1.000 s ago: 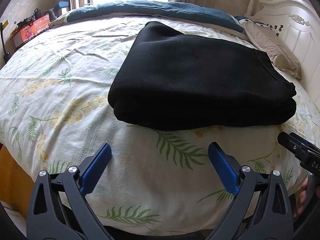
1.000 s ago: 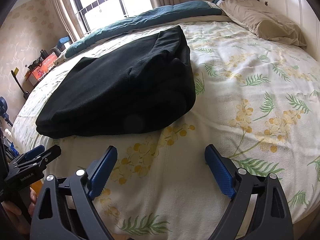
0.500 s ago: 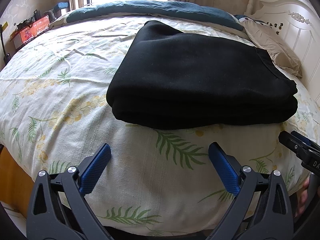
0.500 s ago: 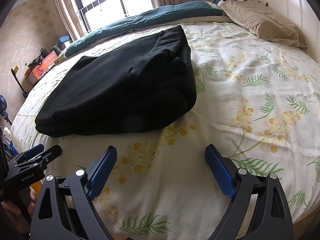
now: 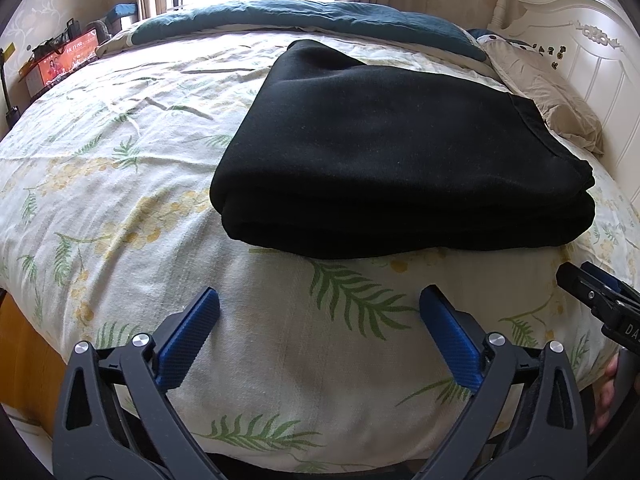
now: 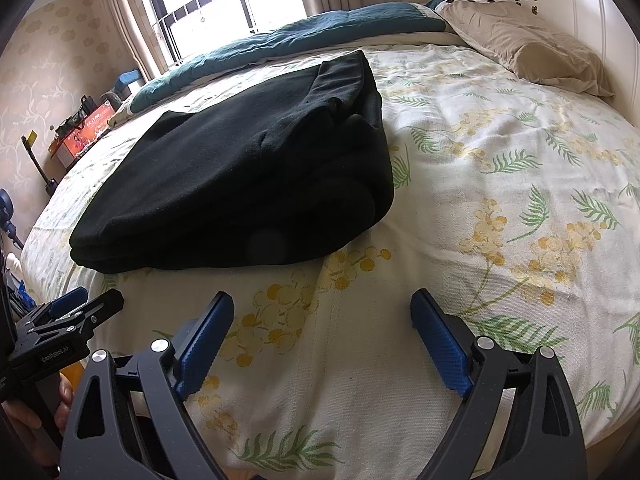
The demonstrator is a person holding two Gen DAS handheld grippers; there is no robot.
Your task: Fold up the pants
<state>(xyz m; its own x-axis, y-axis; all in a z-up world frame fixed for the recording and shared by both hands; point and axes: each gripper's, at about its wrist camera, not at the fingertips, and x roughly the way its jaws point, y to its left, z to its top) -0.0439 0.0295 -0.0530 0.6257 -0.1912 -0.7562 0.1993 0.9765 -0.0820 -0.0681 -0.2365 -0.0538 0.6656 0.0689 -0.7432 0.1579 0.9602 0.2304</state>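
Observation:
The black pants [image 5: 392, 152] lie folded in a thick flat stack on the floral bedsheet [image 5: 120, 184]; in the right wrist view the pants [image 6: 248, 176] sit left of centre. My left gripper [image 5: 320, 300] is open and empty, just short of the stack's near edge. My right gripper [image 6: 322, 308] is open and empty, near the stack's right corner. Each gripper shows at the edge of the other's view: the right one [image 5: 600, 300], the left one [image 6: 68, 316].
A teal duvet [image 5: 304, 16] lies along the far side of the bed. A beige pillow [image 6: 532, 48] rests by the white headboard [image 5: 580, 52]. A shelf with a red box [image 5: 64, 64] stands at far left. The bed's near edge is below both grippers.
Both grippers stay open and nearly still; the views shift only slightly relative to the pants.

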